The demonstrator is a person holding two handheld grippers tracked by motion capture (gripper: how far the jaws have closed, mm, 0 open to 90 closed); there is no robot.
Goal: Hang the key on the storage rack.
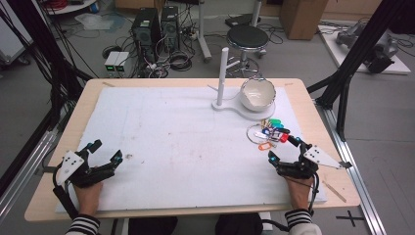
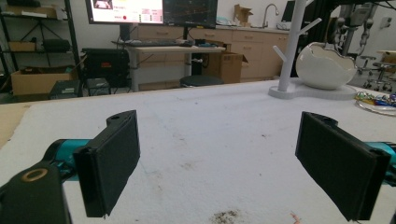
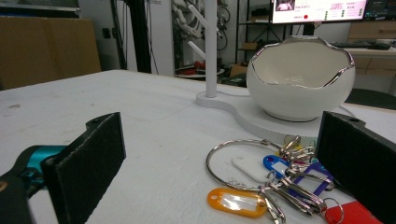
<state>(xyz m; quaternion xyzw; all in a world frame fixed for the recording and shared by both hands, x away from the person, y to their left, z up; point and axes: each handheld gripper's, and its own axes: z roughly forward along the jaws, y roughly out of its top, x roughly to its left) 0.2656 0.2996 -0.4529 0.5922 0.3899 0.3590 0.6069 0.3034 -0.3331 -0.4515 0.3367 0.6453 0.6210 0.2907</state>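
A bunch of keys (image 1: 268, 133) with coloured plastic tags, strung on a large metal ring, lies flat on the white mat (image 1: 176, 142) toward the right side of the worktop (image 1: 63, 127). In the right gripper view the orange tag (image 3: 237, 202) sits nearest, with blue, white, purple and red tags just behind it, all linked by small metal rings.

Just beyond the keys stands a white bowl (image 1: 257, 94) with a jagged, silver-edged rim like a cracked eggshell. It rests on a flat white base that also carries an upright white post (image 1: 222, 73) with short pegs.

The right claw (image 1: 283, 149) sits just on the near side of the keys, its jaws spread wide and holding nothing, pointing toward the key bunch. A hand with a striped cuff grips it from below.

The left claw (image 1: 105, 150) rests well apart at the near left of the mat, jaws also spread wide and empty.

Beyond the worktop, a black round stool (image 1: 247, 36), computer towers and tangled cables sit on the floor.
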